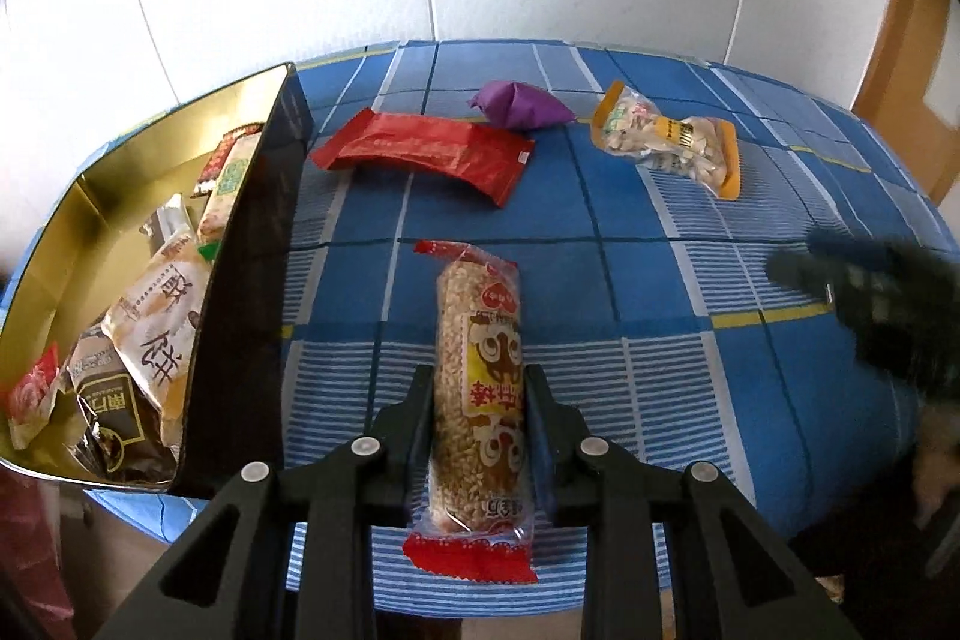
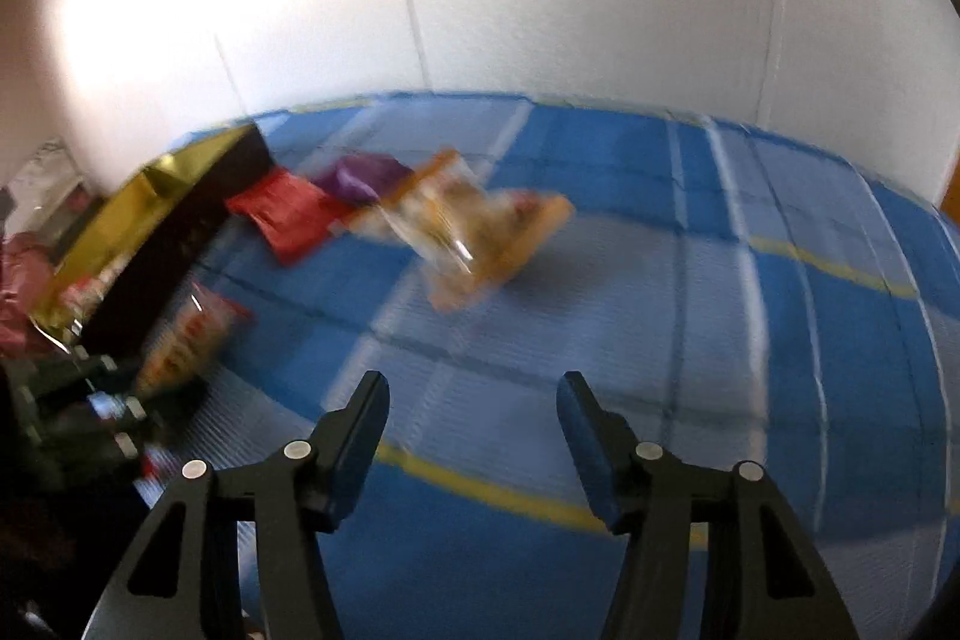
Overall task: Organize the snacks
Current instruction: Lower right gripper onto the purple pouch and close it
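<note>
**Rice roll gripped, box next**

Puffed-rice roll [image 1: 480, 388] in clear wrap with red ends, lying lengthwise on the blue checked cloth [image 1: 660, 292], just right of the gold-lined box [image 1: 240, 340]. Clamped at its near half between the fingers of the left gripper [image 1: 480, 400], one pad on each long side; whether lifted off the cloth yet, cannot tell. Step in hand, by the look of it: pick-up of this roll for the box, which already holds several packets [image 1: 156, 334]. Next move likely calls for a lift clear of the box's tall black wall, a carry leftward over it, then release inside.

Beyond the roll, away from the box: red packet [image 1: 420, 154] nearest the box's far corner, purple pouch [image 1: 516, 103] behind it, bag of pale seeds [image 1: 672, 148] farther right. All three not yet boxed.

Right gripper [image 2: 468, 400] spread wide, grasping nothing, poised above bare cloth well right of the box; view blurred, the seed bag [image 2: 474, 232] ahead of it.
</note>
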{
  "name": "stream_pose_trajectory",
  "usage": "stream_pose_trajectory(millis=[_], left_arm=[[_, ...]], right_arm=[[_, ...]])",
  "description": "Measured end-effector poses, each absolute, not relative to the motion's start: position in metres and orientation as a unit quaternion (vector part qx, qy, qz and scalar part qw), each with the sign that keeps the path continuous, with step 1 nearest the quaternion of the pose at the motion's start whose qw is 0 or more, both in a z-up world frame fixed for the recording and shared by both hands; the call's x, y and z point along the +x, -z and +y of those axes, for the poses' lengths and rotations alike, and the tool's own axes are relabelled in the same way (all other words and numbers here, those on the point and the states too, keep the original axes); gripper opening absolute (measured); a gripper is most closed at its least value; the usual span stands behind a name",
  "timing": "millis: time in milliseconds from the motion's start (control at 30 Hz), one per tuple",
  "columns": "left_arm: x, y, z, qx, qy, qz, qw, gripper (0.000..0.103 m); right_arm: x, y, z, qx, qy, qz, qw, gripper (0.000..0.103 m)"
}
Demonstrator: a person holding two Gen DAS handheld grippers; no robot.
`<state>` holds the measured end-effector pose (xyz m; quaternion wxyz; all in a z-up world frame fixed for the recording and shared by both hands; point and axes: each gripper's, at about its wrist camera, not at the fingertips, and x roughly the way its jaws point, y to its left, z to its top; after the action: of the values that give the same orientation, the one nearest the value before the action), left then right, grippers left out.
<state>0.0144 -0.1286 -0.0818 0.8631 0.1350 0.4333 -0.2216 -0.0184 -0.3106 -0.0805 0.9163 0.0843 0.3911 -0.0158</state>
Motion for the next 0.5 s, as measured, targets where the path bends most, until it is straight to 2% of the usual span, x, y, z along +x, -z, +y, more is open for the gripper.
stream_pose_trajectory(millis=[167,300,500], left_arm=[[0.011,0.084,-0.12,0.119,0.233,0.42,0.869,0.029],[0.011,0.085,-0.118,0.111,0.241,0.412,0.872,0.029],[0.014,0.086,-0.115,0.096,0.249,0.407,0.874,0.028]], right_arm=[[0.031,0.053,-0.298,0.082,-0.04,0.389,0.917,0.06],[0.078,0.04,-0.283,0.065,-0.051,0.394,0.916,0.066],[0.143,0.059,-0.262,0.034,-0.049,0.445,0.893,0.069]])
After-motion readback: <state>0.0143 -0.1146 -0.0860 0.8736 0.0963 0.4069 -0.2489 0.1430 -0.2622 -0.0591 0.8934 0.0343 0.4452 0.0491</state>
